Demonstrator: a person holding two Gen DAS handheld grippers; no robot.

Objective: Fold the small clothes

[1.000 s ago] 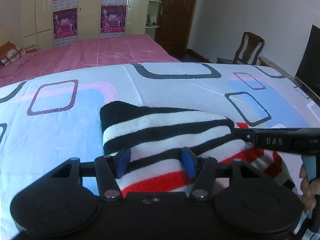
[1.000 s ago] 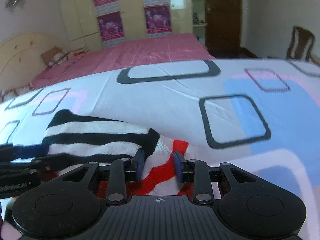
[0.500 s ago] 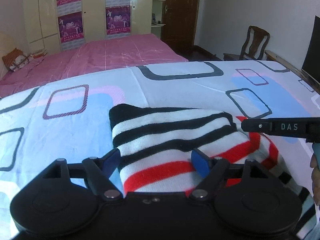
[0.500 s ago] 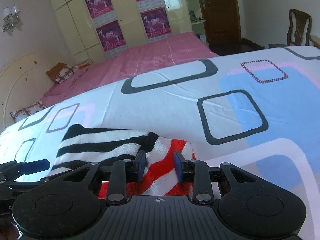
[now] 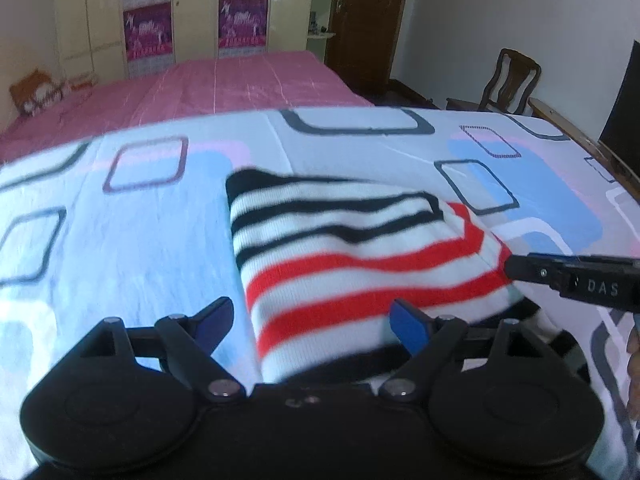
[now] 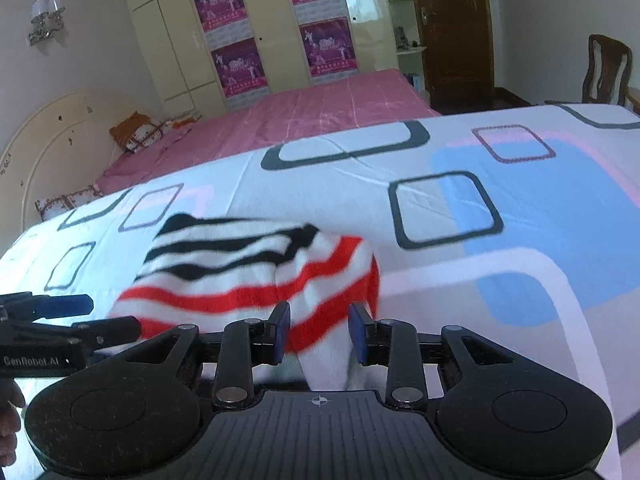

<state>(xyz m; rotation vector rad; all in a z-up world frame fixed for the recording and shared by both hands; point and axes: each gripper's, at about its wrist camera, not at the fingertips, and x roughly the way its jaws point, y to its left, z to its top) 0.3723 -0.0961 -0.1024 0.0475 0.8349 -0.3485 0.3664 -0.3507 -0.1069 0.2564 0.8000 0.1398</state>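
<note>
Bedsheet [image 5: 120, 248]: left claw [image 5: 312, 320] opening over sweater [image 5: 352, 240].

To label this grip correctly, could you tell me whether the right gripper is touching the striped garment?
Touching: the right wrist view shows the striped garment bunched between the right gripper's pads, pressed against both.

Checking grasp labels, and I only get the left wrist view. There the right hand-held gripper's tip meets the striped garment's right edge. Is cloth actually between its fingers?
Observer: Yes. In the right wrist view a fold of the striped garment, at its red-striped end, is pinched between the pads of the right hand-held gripper.
Reviewer: For my room tag, is there a wall lamp by the pink bed?
Observer: Yes, a wall lamp hangs above a cream headboard at the pink bed's far left end.
</note>
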